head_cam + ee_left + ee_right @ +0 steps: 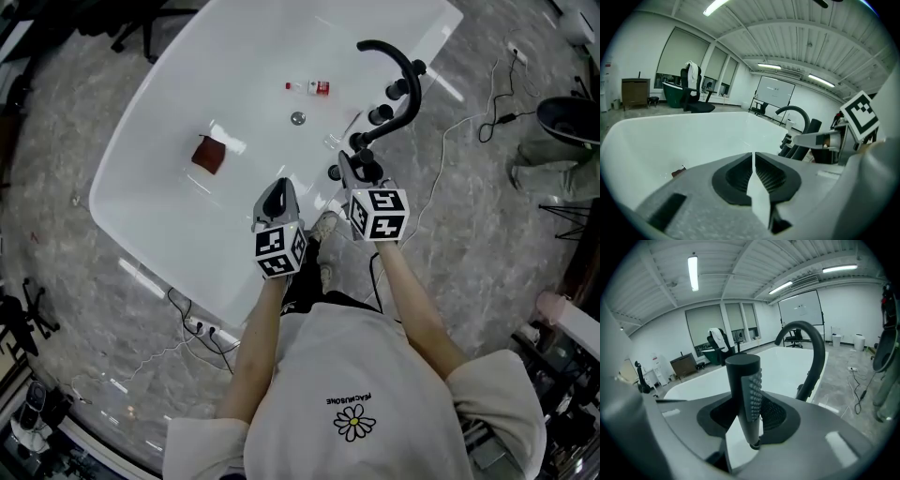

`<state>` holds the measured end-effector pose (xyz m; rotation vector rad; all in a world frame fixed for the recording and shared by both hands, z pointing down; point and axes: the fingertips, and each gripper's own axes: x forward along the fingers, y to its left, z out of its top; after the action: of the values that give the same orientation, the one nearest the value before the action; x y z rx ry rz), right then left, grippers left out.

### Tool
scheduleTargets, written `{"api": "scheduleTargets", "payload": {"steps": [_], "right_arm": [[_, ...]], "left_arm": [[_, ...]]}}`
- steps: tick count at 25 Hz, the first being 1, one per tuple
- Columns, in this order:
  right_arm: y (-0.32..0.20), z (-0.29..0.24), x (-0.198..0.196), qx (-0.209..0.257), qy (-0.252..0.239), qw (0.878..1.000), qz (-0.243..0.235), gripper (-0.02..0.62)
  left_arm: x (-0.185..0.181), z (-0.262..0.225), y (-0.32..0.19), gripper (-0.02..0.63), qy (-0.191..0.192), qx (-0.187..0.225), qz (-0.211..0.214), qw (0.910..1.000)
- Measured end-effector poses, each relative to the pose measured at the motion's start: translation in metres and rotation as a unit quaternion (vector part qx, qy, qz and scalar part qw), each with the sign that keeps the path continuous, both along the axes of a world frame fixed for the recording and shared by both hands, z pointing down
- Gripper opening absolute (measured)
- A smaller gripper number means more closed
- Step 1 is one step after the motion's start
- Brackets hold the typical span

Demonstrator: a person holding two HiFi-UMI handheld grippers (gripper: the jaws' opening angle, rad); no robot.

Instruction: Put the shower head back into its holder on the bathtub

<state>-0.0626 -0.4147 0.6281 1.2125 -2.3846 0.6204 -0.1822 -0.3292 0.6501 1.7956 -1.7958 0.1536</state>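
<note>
- While I stand at the near edge of the white bathtub (117,173), both of my grippers reach out over its rim, side by side and near each other.
- My right gripper (749,404) is clamped on the shower head (743,376), a black cylindrical handset with a strip of small nubs down one side.
- The handset stands upright between the pads, its flat top well above the jaws and its lower end down in the gap between them.
- From the head view, that gripper holds it over the tub's rim, right at the foot of the curved black spout (405,66) and near the two black knobs (381,114).
- A small round black fitting (335,172) sits on the rim just beside the right gripper, on the side toward my other hand; I cannot tell whether it is the holder.
- My left gripper (753,155) has its jaws pressed together, with only a thin slit between the ribbed pads and nothing in them.
- It hangs over the inner wall of the tub, apart from the fittings, pointing across the basin.
- From the left gripper view, the right gripper is off to the right, with the spout behind it.
- Down in the tub lie a reddish-brown object (209,155), a round metal drain (297,118) and a small white bottle (310,87) with a red label, all well apart from both grippers.
- Grey marbled floor (75,309) surrounds the tub, and thin cables (469,122) trail across it on the spout side.
</note>
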Motion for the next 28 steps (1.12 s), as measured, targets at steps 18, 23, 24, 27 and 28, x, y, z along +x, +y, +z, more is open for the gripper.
{"api": "scheduleTargets", "payload": {"steps": [18,23,24,27,28], "right_arm": [[0.017,0.056,-0.008,-0.099,0.043,0.994,-0.011,0.150],[0.014,-0.037,0.008,-0.034,-0.048,0.998,0.026,0.112],[0.012,-0.060,0.013,-0.020,-0.072,0.996,0.040,0.078],[-0.003,-0.134,0.025,0.040,-0.126,0.989,0.071,0.006],[-0.004,-0.160,0.029,0.060,-0.143,0.985,0.074,0.006]], "left_arm": [[0.011,-0.013,-0.005,0.005,0.014,0.011,0.007,0.9998],[0.006,-0.077,-0.020,-0.003,0.040,0.082,-0.020,0.9957],[0.005,-0.093,-0.025,-0.003,0.043,0.100,-0.018,0.9939],[0.004,-0.156,-0.049,-0.003,0.043,0.172,0.009,0.9841],[0.007,-0.179,-0.054,-0.003,0.040,0.195,0.021,0.9798]]}}
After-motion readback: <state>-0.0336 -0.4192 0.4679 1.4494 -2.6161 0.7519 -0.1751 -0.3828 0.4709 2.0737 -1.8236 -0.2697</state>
